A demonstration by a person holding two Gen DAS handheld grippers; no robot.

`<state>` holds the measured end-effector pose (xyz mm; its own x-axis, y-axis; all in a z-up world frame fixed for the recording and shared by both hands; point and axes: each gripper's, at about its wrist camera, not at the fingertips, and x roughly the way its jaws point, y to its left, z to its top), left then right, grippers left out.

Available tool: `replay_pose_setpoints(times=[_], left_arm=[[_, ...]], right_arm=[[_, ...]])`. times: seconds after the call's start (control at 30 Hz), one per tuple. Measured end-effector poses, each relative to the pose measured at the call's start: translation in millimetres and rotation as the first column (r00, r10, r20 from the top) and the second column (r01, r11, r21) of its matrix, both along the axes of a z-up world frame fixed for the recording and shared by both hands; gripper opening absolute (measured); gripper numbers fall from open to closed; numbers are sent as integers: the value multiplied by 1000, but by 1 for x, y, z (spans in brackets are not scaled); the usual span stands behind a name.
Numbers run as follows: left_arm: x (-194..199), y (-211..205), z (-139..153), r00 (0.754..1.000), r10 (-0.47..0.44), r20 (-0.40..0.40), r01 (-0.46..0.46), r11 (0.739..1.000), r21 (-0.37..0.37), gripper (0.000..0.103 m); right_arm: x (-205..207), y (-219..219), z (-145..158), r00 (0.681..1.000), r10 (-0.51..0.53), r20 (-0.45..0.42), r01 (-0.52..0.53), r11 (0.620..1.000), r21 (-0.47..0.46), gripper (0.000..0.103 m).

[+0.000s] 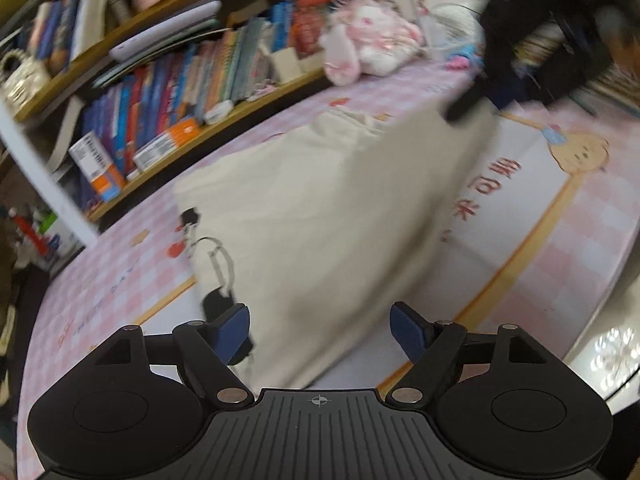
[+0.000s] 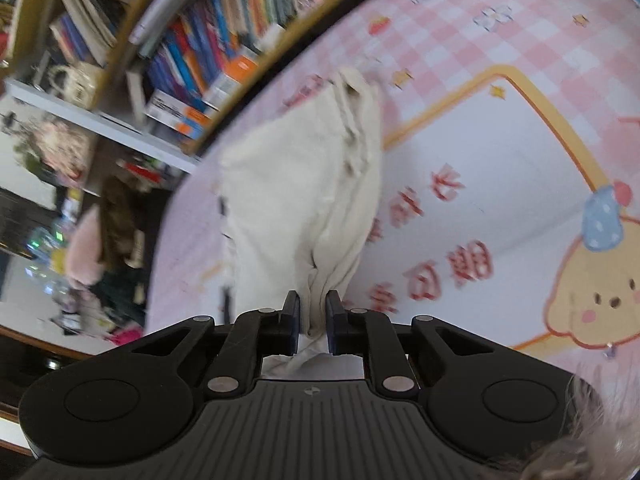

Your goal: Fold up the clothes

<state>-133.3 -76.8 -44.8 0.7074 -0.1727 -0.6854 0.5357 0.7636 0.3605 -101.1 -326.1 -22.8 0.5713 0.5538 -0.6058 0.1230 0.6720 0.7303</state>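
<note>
A fold is under way: the cream cotton garment [image 2: 304,184] on the pink checked mat [image 2: 500,152] is pinched by the right gripper [image 2: 313,312], while the left gripper [image 1: 320,330] is spread, empty; carrying the edge across is judged next.

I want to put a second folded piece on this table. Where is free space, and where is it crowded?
Free: the white panel inside the yellow border, right of the cream garment that the right gripper pinches. Crowded: the far edge, with the bookshelf and a pink plush toy.
</note>
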Motion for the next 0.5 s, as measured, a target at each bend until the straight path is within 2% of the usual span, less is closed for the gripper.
replay_pose_setpoints(times=[0.07,0.23,0.5], left_arm=[[0,-9,-8,1000,-20,10,20,999,28,82],[3,-28,-21,993,-3,122,-13,991,136,83],[14,-31,-23,989,14,147,-37,987,155,83]], right_arm=[[3,4,10,1000,10,20,-10,1000,-8,12],[9,10,19,999,30,26,-29,999,-44,12],[2,10,16,998,60,17,-56,988,-146,12]])
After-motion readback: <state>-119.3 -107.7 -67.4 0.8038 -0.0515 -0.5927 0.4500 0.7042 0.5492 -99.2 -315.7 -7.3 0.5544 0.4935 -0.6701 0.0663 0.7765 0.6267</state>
